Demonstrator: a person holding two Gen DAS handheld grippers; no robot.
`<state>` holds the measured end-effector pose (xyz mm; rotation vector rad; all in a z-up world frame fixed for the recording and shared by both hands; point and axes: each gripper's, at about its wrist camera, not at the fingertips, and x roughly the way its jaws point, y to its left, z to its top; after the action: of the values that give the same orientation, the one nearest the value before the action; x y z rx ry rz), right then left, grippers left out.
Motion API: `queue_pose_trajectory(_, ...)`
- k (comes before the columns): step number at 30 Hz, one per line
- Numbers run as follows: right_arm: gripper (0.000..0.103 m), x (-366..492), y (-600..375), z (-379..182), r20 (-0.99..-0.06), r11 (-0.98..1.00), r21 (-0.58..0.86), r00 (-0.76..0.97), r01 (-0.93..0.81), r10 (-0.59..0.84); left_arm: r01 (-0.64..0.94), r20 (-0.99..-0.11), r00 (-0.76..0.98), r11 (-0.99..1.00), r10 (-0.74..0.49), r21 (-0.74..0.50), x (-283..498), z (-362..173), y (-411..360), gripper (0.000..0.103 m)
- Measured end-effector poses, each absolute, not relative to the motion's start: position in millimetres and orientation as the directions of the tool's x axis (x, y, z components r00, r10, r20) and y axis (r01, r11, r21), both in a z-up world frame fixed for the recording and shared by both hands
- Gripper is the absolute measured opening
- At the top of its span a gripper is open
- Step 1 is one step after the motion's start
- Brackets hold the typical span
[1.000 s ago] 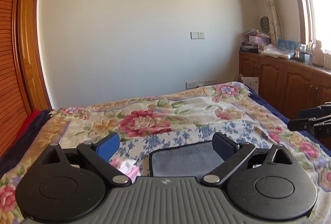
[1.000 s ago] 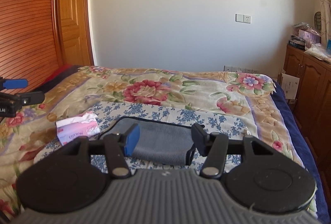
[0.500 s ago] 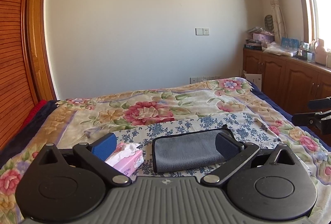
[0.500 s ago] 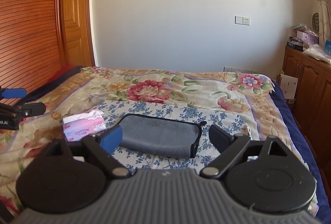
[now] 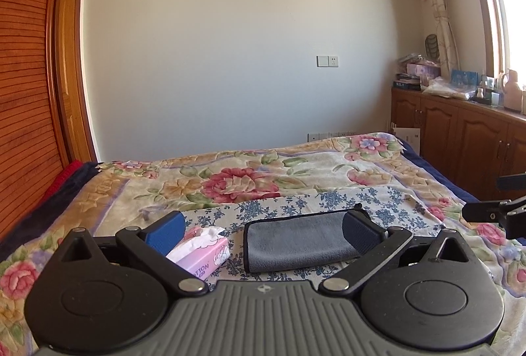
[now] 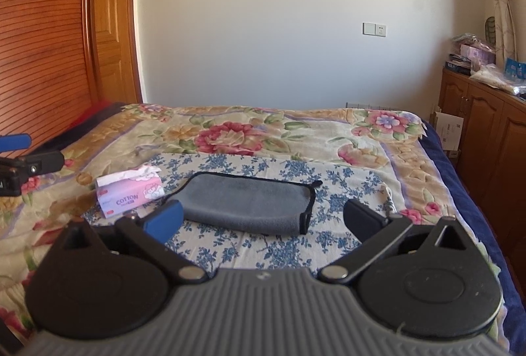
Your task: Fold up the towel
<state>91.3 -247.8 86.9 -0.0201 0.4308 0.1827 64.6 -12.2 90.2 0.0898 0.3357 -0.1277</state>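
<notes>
A grey towel [image 5: 296, 241] with a dark edge lies folded into a narrow strip on a blue-flowered cloth [image 5: 328, 201] on the bed; it also shows in the right wrist view [image 6: 243, 201]. My left gripper [image 5: 261, 229] is open and empty, held back above the bed with the towel between and beyond its fingers. My right gripper [image 6: 263, 217] is open and empty, just short of the towel's near edge. Each gripper shows at the edge of the other's view.
A pink tissue box [image 5: 203, 254] sits left of the towel, also in the right wrist view [image 6: 130, 191]. The floral bedspread [image 6: 230, 132] covers the bed. Wooden cabinets [image 5: 460, 139] with clutter stand at right, a wooden wardrobe [image 6: 42, 43] at left.
Both grippers have pulled back and up from the towel. The right gripper has opened from a narrow gap to wide. The folded towel lies free on the cloth.
</notes>
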Motion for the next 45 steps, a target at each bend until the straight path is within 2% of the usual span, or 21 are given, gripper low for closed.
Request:
queue_pose_trajectory(8, 0.103, 76, -241, 73, -0.408, 0.985, 0.010, 0.898, -0.172, 0.161, 0.106, -0.346, 0.935, 0.991, -0.071, 0.082, 53, 72, -15, 0.103)
queue_pose_trajectory(25, 0.103, 56, -242, 43, -0.430, 0.989, 0.058, 0.890, -0.137, 0.148, 0.128, -0.409, 0.909, 0.988, -0.084, 0.081, 38, 28, -9, 0.103)
queue_pose_trajectory(45, 0.103, 49, -244, 24, -0.410, 0.995, 0.029, 0.906, -0.099, 0.102, 0.126, -0.417, 0.906, 0.987, -0.073, 0.101, 31, -10, -5, 0.103)
